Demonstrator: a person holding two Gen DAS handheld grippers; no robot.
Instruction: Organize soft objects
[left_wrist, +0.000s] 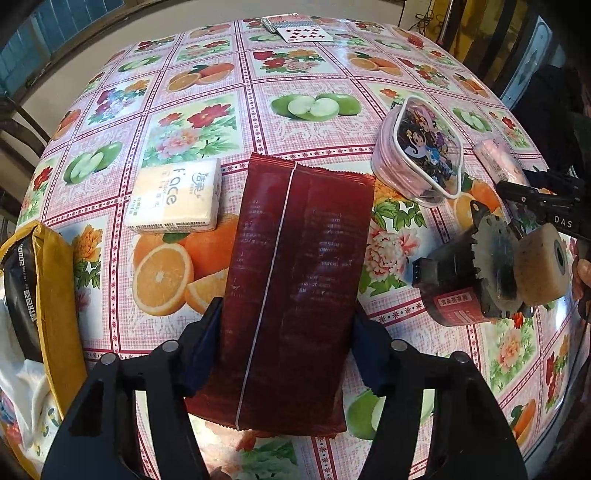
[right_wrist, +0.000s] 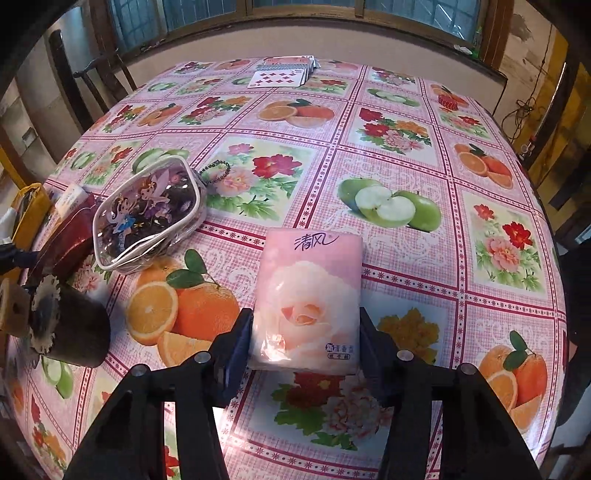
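Your left gripper (left_wrist: 286, 328): jaws clamped on the dark red packet (left_wrist: 291, 291), which lies lengthwise on the fruit-print tablecloth (left_wrist: 314, 74), white tissue pack (left_wrist: 173, 197) just beside it. Your right gripper (right_wrist: 304, 341): jaws closed on the pink tissue pack (right_wrist: 306, 295). Clear cartoon pouch (right_wrist: 147, 218) sits between both packs; playing cards (right_wrist: 284, 72) at the far edge

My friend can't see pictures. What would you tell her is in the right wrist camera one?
The right gripper has its two black fingers on either side of a pink tissue pack printed with a rose, on a tablecloth of fruit and flowers. To the left sits a clear cartoon pouch; playing cards lie at the far edge.
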